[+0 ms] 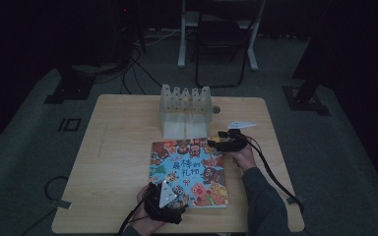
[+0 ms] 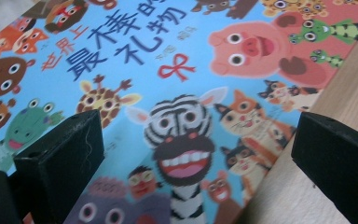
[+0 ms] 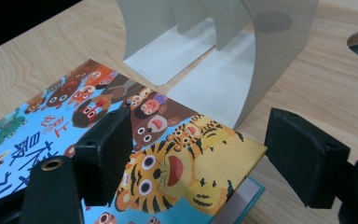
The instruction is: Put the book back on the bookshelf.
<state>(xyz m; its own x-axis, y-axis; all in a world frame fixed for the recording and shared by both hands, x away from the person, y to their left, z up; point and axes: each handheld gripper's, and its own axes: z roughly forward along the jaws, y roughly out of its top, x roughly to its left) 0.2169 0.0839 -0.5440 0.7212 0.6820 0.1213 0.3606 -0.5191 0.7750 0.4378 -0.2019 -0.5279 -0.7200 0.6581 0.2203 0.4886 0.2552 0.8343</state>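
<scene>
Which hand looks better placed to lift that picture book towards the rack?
Probably the right. The right gripper stands open around the book at its corner beside the rack. The left gripper, also open, sits at the book's near edge, farther from the rack.

The table (image 1: pixel 128 147) is seen from above and behind the person, looking forward and down, fairly far off. Each gripper view is shot low and close along its own jaws, angled down. The picture book (image 1: pixel 189 172) (image 2: pixel 168 70) (image 3: pixel 98 140) is shared by all three.
</scene>
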